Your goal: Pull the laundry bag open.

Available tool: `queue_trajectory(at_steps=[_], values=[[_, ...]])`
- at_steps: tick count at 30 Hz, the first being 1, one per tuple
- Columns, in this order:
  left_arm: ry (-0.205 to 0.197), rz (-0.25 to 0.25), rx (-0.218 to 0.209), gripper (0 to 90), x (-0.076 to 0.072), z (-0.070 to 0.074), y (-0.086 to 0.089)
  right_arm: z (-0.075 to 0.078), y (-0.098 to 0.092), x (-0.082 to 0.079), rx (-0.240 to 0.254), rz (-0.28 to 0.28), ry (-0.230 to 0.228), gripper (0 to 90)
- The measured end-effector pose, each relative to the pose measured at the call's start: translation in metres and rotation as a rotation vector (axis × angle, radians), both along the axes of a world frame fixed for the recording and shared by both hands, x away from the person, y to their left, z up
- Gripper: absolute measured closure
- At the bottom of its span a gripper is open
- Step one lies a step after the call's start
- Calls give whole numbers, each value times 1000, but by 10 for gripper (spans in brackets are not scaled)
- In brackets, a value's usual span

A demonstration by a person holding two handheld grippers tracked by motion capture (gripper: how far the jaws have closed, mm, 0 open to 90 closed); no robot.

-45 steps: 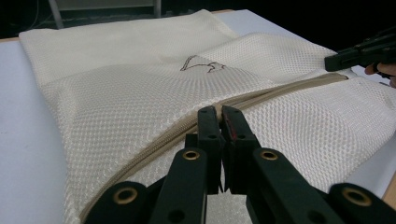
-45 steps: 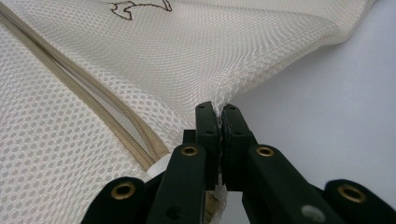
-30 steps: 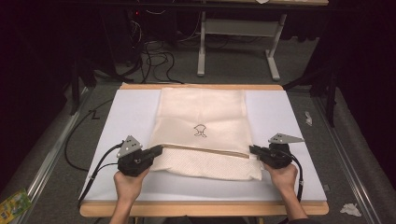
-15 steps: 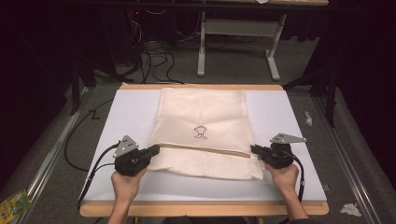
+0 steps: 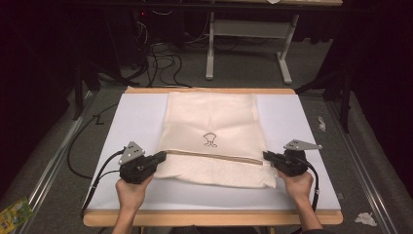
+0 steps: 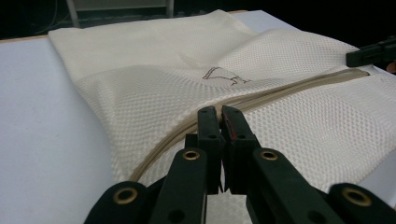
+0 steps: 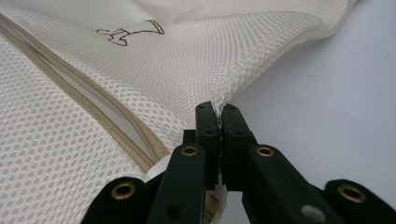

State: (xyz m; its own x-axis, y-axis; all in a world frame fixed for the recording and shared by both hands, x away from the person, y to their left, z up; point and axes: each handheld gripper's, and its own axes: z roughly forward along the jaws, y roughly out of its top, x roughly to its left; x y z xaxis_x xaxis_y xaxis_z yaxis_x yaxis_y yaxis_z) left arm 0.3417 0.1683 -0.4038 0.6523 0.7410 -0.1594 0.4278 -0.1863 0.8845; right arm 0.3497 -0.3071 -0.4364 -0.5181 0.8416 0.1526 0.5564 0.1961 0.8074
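A cream mesh bag [image 5: 212, 122] with a small dark logo [image 5: 210, 139] lies flat on the white board [image 5: 136, 122]. A beige zipper [image 5: 214, 156] runs across it, and the near part looks folded along that line. My left gripper [image 5: 163, 157] is shut on the bag's left edge at the zipper end. In the left gripper view, the jaws [image 6: 219, 112] meet on the mesh [image 6: 163, 70] beside the zipper [image 6: 289, 88]. My right gripper [image 5: 267, 156] is shut on the right edge, with mesh [image 7: 187, 56] pinched between its tips [image 7: 216, 109].
The board rests on a wooden table [image 5: 209, 218]. Bare board lies left, right and in front of the bag. Cables [image 5: 160, 63] and a table frame [image 5: 248, 44] are on the floor beyond. Crumpled paper [image 5: 365, 218] and a green packet [image 5: 14, 213] lie beside the table.
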Motion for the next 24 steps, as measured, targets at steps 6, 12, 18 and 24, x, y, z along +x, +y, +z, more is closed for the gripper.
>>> queue_trajectory(at_steps=[6, 12, 18, 24], values=[[1, -1, 2, 873, 0, 0, 2, 0, -1, 0, 3, 2, 1, 889], [-4, 14, 0, 872, 1, 1, 4, 0, -3, -1, 1, -6, -3, 889], [-4, 23, 10, 872, 1, 1, 7, 0, -4, -1, 2, -9, -5, 889], [-5, 25, 16, 872, 2, 0, 6, 0, -6, -2, 4, -7, -8, 889]])
